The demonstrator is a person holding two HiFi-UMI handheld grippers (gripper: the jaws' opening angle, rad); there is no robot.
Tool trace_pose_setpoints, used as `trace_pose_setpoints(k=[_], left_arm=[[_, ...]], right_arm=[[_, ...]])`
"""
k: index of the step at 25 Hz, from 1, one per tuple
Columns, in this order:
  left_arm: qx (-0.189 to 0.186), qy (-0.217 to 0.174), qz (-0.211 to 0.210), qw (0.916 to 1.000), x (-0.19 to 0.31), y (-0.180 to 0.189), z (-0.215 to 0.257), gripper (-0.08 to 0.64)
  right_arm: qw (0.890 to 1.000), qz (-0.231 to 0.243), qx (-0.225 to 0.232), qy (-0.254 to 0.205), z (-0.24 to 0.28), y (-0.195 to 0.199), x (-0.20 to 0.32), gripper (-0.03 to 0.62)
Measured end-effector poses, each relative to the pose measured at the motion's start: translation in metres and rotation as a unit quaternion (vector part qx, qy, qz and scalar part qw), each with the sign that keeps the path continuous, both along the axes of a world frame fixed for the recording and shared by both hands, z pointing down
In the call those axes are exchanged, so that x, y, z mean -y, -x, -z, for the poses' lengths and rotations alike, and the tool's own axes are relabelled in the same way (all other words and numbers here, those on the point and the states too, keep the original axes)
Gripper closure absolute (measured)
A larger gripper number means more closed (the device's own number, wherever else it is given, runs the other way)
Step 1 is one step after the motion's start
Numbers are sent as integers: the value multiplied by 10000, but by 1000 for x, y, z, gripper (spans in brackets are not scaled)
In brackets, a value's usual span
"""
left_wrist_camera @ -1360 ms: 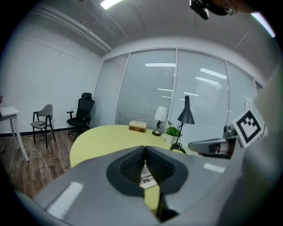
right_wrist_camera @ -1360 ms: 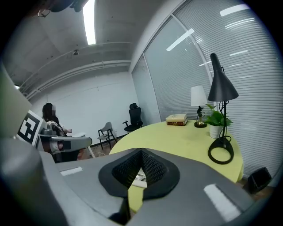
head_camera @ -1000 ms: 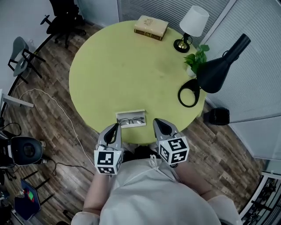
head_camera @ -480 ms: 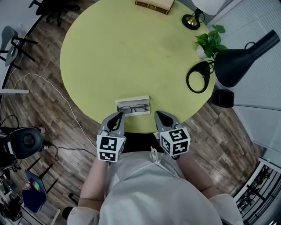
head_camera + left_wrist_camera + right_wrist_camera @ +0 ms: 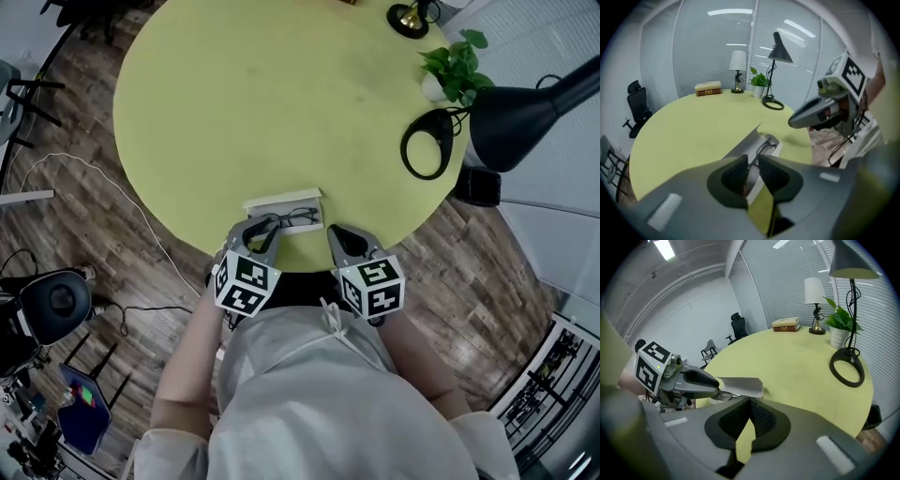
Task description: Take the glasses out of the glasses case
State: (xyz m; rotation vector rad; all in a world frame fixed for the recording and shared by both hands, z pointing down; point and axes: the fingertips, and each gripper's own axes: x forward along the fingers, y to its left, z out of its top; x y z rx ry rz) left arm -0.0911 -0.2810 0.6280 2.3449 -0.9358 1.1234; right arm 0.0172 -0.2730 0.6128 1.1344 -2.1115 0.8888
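An open white glasses case (image 5: pixel 281 200) lies at the near edge of the round yellow table (image 5: pixel 262 94), with dark-framed glasses (image 5: pixel 292 220) inside it. My left gripper (image 5: pixel 255 232) reaches over the case's left end. In the left gripper view its jaws (image 5: pixel 751 161) stand a little apart, open, and the glasses (image 5: pixel 765 145) frame runs into the gap while still lying in the case (image 5: pixel 752 140). My right gripper (image 5: pixel 337 234) hovers at the table edge just right of the case, shut and empty (image 5: pixel 750 404). From there the case (image 5: pixel 740 386) shows its raised lid.
A black desk lamp's ring base (image 5: pixel 427 145), a potted plant (image 5: pixel 450 61) and a table lamp's foot (image 5: pixel 408 17) stand at the far right. A book (image 5: pixel 708 88) lies at the far side. The table edge runs just below the case. Office chairs and a cable are on the wooden floor.
My left gripper has moved forward from off the table edge onto the case's left end. The right gripper has hardly moved. The head view has shifted, so the table sits higher in the picture.
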Motion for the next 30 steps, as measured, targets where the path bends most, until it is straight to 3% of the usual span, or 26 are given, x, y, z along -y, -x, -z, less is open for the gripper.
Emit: trace_pose_setpoints(k=[4,8,11,15,26,30], left_arm=[[548,-4,-816,9952,0,-11,-12,475],[849,27,-1226,9888,5,-21,-21,469],[1017,261,-1533,9826,5,-25,-29,469],[1242,631,-2069,9684,-1,-28,-40,466],[1374,786,-2576,9532,6,-29,-46,540],[1195,786,-2642,9538,6,-30,-41,545]], right_arm=[[9999,-100,-10,40,-2,-7,2,592],[9995,-289,38,78,-4,-18,5,592],[9994,-327,58,82,-4,-22,7,592],[9991,-407,62,77,-4,-34,12,592],[9986,-511,36,112,-8,-50,18,592],[9988,-471,17,104,-5,-50,18,592]])
